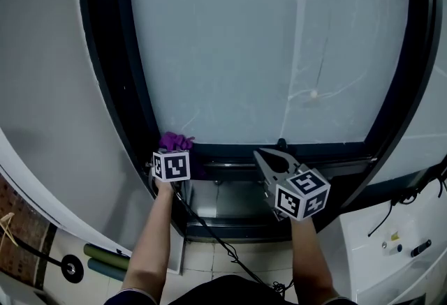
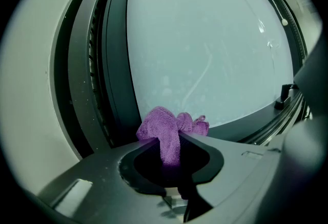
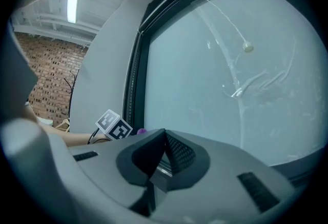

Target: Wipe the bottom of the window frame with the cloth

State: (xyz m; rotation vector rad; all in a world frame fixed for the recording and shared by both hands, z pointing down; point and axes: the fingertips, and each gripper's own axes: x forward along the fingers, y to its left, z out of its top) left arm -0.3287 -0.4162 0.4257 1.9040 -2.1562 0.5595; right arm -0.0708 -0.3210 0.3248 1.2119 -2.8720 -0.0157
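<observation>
A purple cloth (image 1: 175, 141) (image 2: 170, 128) is bunched at the lower left corner of the window, against the dark bottom frame (image 1: 279, 153) (image 2: 256, 121). My left gripper (image 1: 172, 151) (image 2: 177, 138) is shut on the cloth, which sticks out past the jaws onto the frame. In the head view my right gripper (image 1: 269, 159) hangs just below the bottom frame near its middle. Its jaws (image 3: 165, 136) are shut with nothing between them.
The frosted pane (image 1: 272, 38) carries a thin cord with a small bead (image 1: 314, 94). A black latch knob (image 1: 281, 143) (image 2: 281, 101) sits on the bottom frame. Below the frame is a dark recess (image 1: 223, 206), and a black cable (image 1: 209, 230) hangs from my left gripper. White fixtures (image 1: 391, 248) stand lower right.
</observation>
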